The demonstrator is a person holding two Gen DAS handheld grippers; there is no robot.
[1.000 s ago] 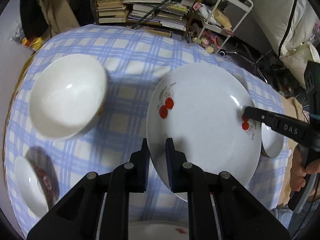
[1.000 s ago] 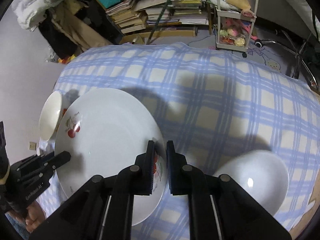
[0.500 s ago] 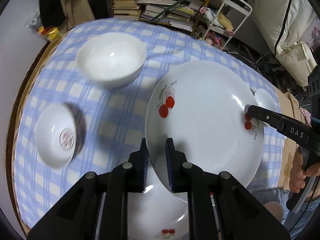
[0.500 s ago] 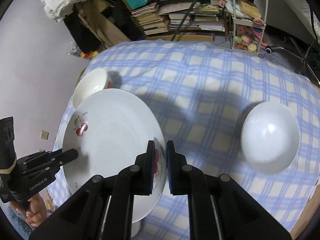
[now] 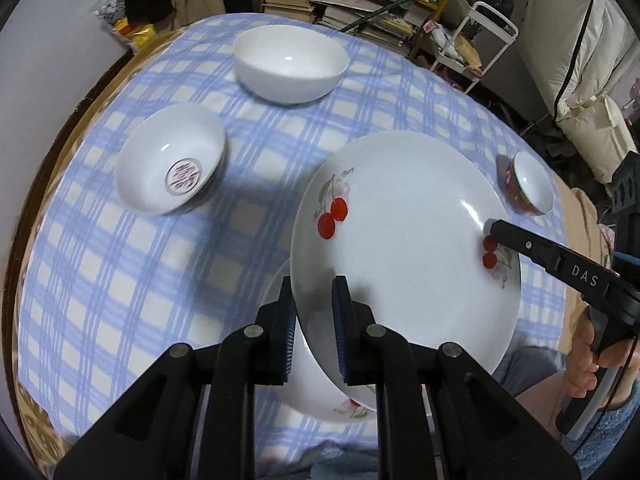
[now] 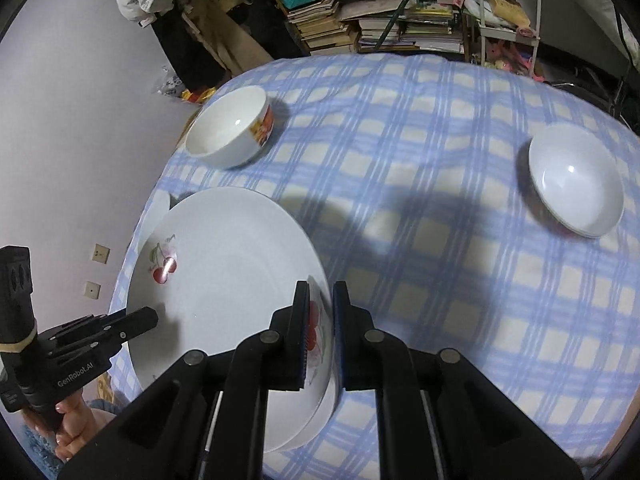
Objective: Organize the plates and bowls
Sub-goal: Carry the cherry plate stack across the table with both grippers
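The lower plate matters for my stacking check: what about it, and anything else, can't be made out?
- Lower plate, left wrist view: mostly hidden by the held plate; the gap between them is unclear.
- Right wrist view: only its rim shows.
- Small bowl: partly behind the held plate.

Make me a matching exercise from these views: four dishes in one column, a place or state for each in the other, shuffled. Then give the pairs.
1. cherry plate
2. second cherry plate
3. plain white bowl
4. bowl with red emblem inside

A. lying on the tablecloth under the lifted plate
B. farthest from the left camera
C. gripped at opposite rims by the left claw and the right claw
D. on the cloth left of the lifted plate

Pairs: 1-C, 2-A, 3-B, 4-D
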